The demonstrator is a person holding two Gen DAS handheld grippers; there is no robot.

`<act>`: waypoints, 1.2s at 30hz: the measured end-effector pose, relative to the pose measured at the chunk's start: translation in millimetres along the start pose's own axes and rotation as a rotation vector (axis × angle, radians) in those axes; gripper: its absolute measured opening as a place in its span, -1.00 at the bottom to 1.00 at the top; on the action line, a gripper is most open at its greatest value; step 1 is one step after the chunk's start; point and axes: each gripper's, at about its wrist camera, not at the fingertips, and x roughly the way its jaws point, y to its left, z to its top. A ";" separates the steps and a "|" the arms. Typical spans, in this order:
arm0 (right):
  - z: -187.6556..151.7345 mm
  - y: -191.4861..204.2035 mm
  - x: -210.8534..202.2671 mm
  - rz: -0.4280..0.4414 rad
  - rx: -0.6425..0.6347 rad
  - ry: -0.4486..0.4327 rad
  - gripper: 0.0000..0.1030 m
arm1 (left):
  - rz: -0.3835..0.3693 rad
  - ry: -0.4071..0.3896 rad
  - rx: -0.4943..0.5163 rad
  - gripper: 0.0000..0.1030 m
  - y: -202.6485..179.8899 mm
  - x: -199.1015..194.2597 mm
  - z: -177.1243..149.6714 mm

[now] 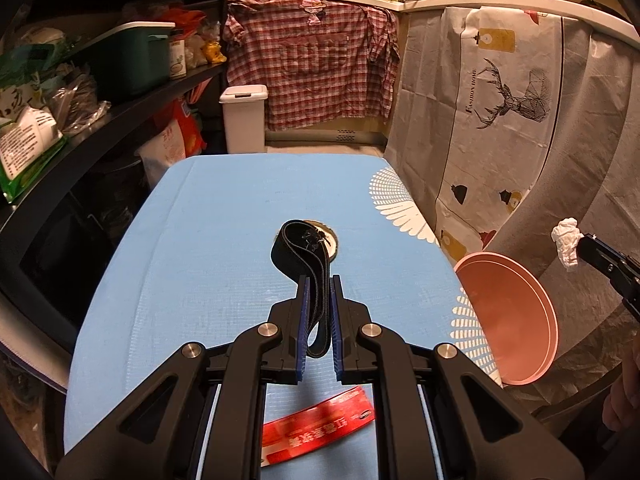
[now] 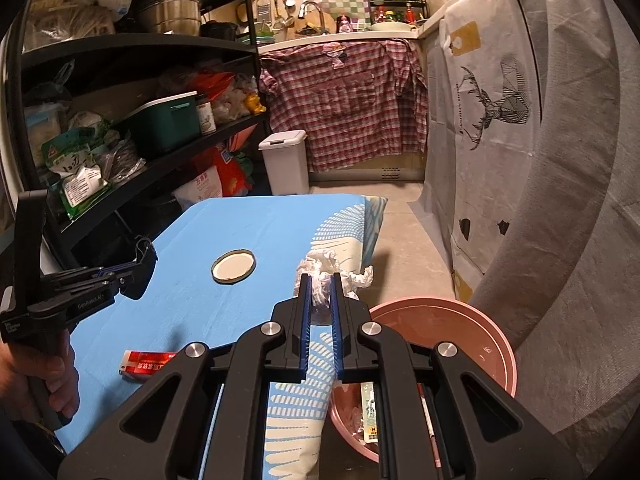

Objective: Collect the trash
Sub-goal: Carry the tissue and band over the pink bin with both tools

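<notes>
One black stitched fabric strap (image 1: 304,264) is clamped by the nearly closed left gripper (image 1: 319,284); one crumpled white tissue (image 2: 320,280) is pinched by the right gripper (image 2: 320,284).

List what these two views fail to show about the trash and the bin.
- Pink round plastic bin: its near contents sit behind the right claw in the right wrist view.
- Red printed wrapper: partly covered by the left claw body in the left wrist view.
- Round metal jar lid: mostly behind the black stitched strap there.
- Wrapper lettering: too blurred to read.
</notes>
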 end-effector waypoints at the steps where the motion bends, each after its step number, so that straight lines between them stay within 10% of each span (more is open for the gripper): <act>1: 0.6 -1.4 0.5 -0.004 0.006 0.000 -0.82 | -0.004 0.000 0.002 -0.81 -2.4 1.0 0.5; 26: 5.3 -49.7 -7.2 -0.132 0.111 -0.015 -0.81 | -0.102 0.012 0.054 -0.81 -70.1 23.8 13.0; 36: 5.6 -77.3 -10.7 -0.198 0.174 -0.004 -0.81 | -0.268 0.031 0.134 -0.81 -116.5 31.4 10.3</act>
